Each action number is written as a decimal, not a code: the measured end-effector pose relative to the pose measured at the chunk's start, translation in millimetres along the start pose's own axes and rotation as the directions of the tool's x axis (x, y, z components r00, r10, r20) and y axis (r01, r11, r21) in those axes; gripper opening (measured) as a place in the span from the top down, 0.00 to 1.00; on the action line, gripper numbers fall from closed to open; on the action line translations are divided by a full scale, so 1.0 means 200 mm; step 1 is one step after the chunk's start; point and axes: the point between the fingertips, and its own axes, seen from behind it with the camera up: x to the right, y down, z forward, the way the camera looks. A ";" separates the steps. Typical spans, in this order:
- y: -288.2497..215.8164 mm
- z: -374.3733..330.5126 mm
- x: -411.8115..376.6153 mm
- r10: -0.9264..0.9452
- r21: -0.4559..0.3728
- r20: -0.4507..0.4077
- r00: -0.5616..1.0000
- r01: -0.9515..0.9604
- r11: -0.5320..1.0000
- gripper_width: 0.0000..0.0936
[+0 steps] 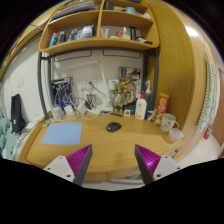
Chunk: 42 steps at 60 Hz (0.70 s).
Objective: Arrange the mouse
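1. Far off to the left of the gripper (113,160), a dark monitor (17,112) stands at the desk's edge, only partly in sight.
2. Ahead of the left finger (80,160) lies a light blue mat (62,133), flat on the wooden desk (105,150) and well beyond the fingertip.
3. The gripper itself hangs above the near edge of the desk, fingers spread wide apart with nothing between them; both purple pads (147,158) face inward over bare wood.
4. The mouse (113,127), small and dark, sits on the desk straight ahead of the open gap, well beyond the fingertips, to the right of the mat and apart from it.
5. Behind the mouse, against the back wall, a jumble of small items (122,98) crowds the rear of the desk; I cannot make out what each is.
6. Right of the mouse stands a white bottle (141,106), with an orange box (162,102) just beyond it.
7. Further right, ahead of the right finger, a white cup (168,122) rests near the desk's right side.
8. Overhead, wooden shelves (100,45) span the wall, loaded with boxes too small to tell apart.
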 end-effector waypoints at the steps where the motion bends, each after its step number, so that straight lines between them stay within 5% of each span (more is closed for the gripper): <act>1: 0.06 0.02 -0.04 0.005 0.007 -0.007 1.000 -0.005 1.000 0.08; 42: 0.18 1.34 -0.09 0.019 -0.159 0.084 0.996 -0.005 0.987 0.09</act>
